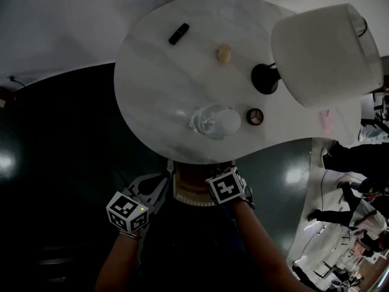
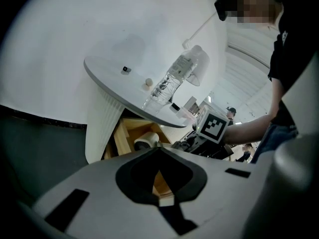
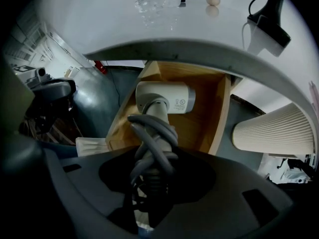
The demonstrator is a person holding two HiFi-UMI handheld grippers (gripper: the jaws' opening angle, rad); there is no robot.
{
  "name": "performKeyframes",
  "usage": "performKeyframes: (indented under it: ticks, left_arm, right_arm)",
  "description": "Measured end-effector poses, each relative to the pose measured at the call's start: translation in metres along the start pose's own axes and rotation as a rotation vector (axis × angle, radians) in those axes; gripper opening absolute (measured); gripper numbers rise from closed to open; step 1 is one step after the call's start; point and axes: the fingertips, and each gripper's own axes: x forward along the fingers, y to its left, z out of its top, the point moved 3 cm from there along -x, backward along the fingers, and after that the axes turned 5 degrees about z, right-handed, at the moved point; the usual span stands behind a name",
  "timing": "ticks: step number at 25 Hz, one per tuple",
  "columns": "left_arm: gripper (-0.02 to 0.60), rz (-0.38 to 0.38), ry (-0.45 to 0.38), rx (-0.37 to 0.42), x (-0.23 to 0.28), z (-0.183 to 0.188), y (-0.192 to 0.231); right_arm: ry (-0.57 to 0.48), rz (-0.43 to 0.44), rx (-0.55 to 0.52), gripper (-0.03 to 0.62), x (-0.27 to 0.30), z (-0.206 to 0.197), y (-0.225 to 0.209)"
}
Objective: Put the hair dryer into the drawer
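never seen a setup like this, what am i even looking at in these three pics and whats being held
There is no robot here. A person holds a two-jaw gripper in each hand, and the cubes with square markers are part of those grippers.

The head view comes from a camera on the person's head, looking down on a white table. On it are a clear bottle lying down, a lamp with a white shade, a small black object, a small beige lump and a little round case.

The other two pictures come from cameras riding on the grippers, looking along their jaws. The right gripper is shut on the cord-wrapped handle of the hair dryer, whose white body reaches into the open wooden drawer under the tabletop. The left gripper looks shut, with nothing in it.
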Motion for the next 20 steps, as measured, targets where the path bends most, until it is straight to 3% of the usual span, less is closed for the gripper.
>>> performKeyframes:
  ticks: [20]
  left_arm:
    - [0.008, -0.008, 0.037, -0.018, 0.008, -0.012, 0.016]
  right_arm:
    - [0.075, -0.057, -0.042, 0.187, 0.021, 0.006, 0.007]
